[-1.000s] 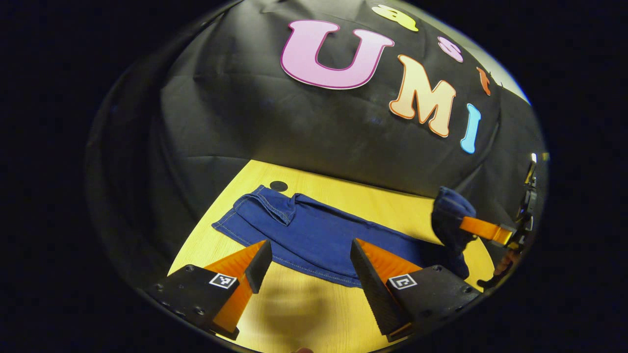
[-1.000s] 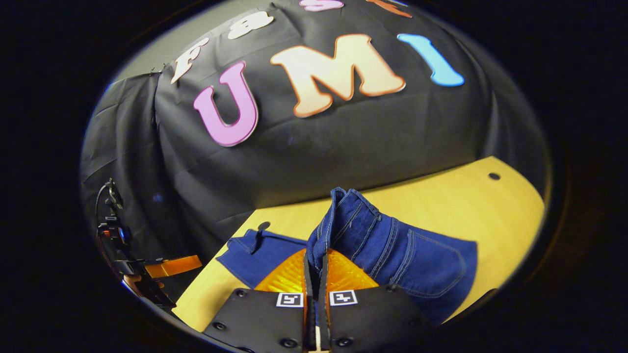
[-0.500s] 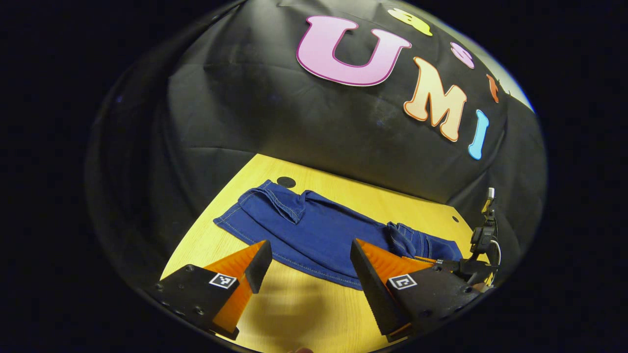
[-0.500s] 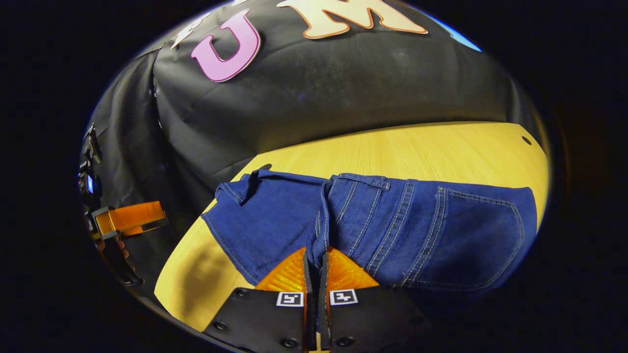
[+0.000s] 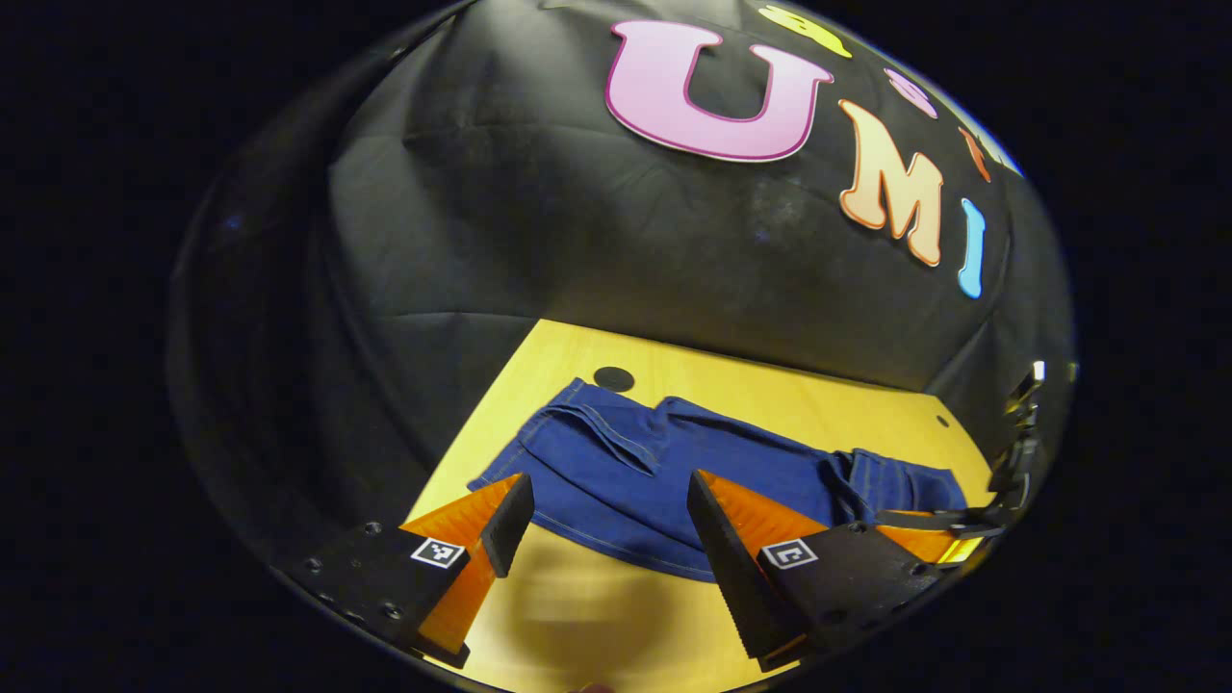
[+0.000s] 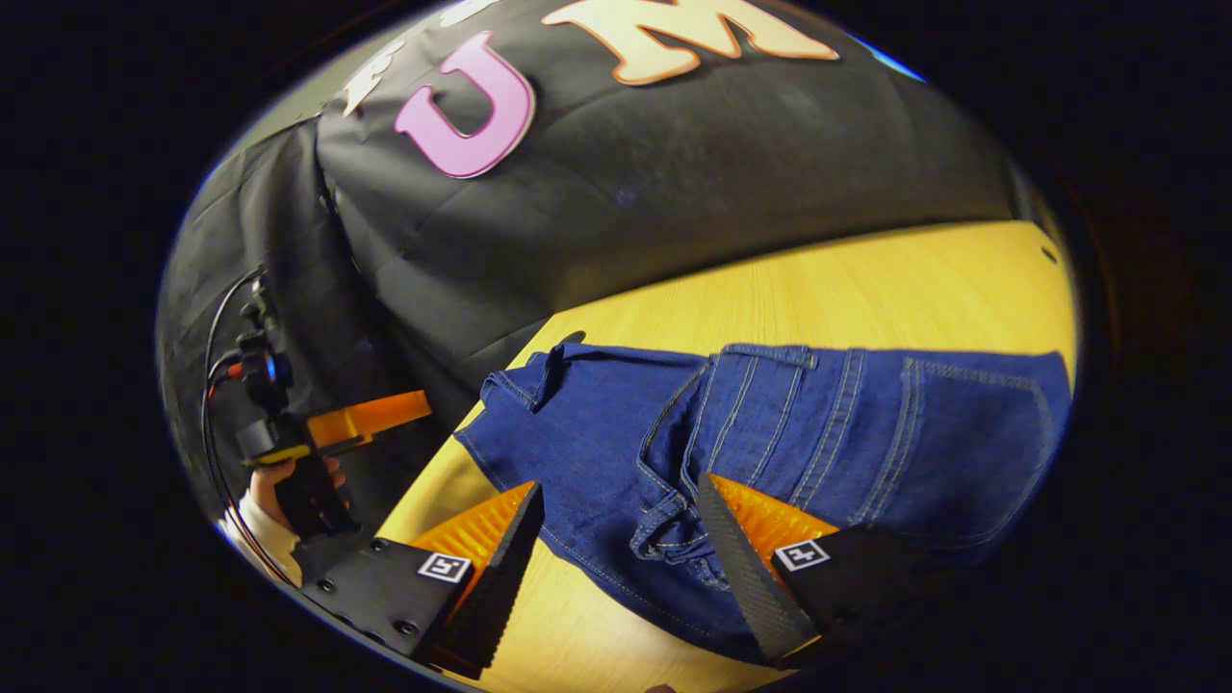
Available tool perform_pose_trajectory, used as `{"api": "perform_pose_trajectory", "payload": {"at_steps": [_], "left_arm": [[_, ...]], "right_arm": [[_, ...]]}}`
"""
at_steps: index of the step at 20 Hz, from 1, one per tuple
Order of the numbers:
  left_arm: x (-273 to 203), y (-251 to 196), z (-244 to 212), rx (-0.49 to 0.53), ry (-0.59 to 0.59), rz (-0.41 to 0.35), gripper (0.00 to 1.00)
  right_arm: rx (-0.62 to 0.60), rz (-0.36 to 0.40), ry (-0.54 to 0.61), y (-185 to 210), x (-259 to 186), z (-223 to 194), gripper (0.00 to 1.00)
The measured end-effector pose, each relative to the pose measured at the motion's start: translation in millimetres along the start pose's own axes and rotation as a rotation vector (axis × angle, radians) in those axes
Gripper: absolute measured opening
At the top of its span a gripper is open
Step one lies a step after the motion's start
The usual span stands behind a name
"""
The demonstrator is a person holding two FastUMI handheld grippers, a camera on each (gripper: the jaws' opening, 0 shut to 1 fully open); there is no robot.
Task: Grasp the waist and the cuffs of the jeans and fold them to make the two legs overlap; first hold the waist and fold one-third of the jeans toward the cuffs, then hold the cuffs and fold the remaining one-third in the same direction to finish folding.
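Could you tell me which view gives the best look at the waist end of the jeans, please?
The right gripper view: the waist end, with belt loops and a back pocket, lies close ahead of that open tool. In the left gripper view the waist end is small and far off at the table's right, partly behind that tool's finger.

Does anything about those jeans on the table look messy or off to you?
A little. The jeans have the waist folded over, but it lies bunched and crumpled near the right hand-held gripper, and a cuff at the far end is flipped over.
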State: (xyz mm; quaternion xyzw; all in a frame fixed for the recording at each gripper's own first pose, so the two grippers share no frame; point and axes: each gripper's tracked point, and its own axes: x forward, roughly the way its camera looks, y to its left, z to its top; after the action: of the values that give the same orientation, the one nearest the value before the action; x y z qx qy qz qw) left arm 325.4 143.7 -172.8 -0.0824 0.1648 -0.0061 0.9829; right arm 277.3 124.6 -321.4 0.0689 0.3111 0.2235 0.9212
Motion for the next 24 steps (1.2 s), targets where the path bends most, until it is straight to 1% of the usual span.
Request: {"api": "perform_pose_trajectory", "payload": {"at_steps": [1, 3, 5, 6, 7, 8, 12, 14, 16, 18, 20, 21, 22, 23, 24], "left_arm": [[11, 8, 0, 0.019, 0.012, -0.001, 0.96], [36, 23, -2, 0.050, 0.041, 0.004, 0.96], [59, 34, -5, 0.067, 0.067, 0.006, 0.96], [67, 37, -9, 0.069, 0.083, 0.005, 0.96], [76, 39, -12, 0.078, 0.097, 0.005, 0.96], [85, 42, -14, 0.088, 0.103, 0.010, 0.96], [104, 43, -20, 0.115, 0.122, 0.005, 0.96], [109, 44, -27, 0.121, 0.143, 0.005, 0.96], [113, 46, -36, 0.097, 0.156, 0.004, 0.96], [114, 48, -33, 0.091, 0.140, 0.002, 0.96], [114, 49, -36, 0.098, 0.145, 0.005, 0.92], [116, 50, -35, 0.099, 0.144, 0.006, 0.87], [115, 48, -34, 0.103, 0.144, -0.006, 0.82], [115, 46, -36, 0.102, 0.144, -0.013, 0.75], [116, 43, -35, 0.095, 0.145, -0.023, 0.71]], "right_arm": [[-0.011, 0.000, -0.004, 2, -7, 0, 0.98], [0.007, 0.006, -0.002, 6, -26, 1, 0.98], [0.014, -0.011, -0.005, 0, -45, 4, 0.98], [0.012, -0.031, -0.011, -6, -55, 6, 0.94], [0.015, -0.047, -0.019, -11, -63, 10, 0.98], [0.020, -0.061, -0.026, -16, -72, 13, 0.98], [0.020, -0.121, -0.062, -37, -91, 26, 0.98], [0.030, -0.139, -0.077, -44, -99, 33, 0.98], [0.039, -0.151, -0.090, -46, -107, 36, 0.98], [0.033, -0.168, -0.088, -50, -112, 34, 0.98], [0.030, -0.181, -0.076, -54, -116, 31, 0.98], [0.040, -0.173, -0.071, -55, -118, 29, 0.98], [0.056, -0.164, -0.072, -53, -120, 29, 1.00], [0.075, -0.157, -0.079, -52, -122, 31, 0.98], [0.091, -0.151, -0.084, -51, -125, 32, 0.98]]}}
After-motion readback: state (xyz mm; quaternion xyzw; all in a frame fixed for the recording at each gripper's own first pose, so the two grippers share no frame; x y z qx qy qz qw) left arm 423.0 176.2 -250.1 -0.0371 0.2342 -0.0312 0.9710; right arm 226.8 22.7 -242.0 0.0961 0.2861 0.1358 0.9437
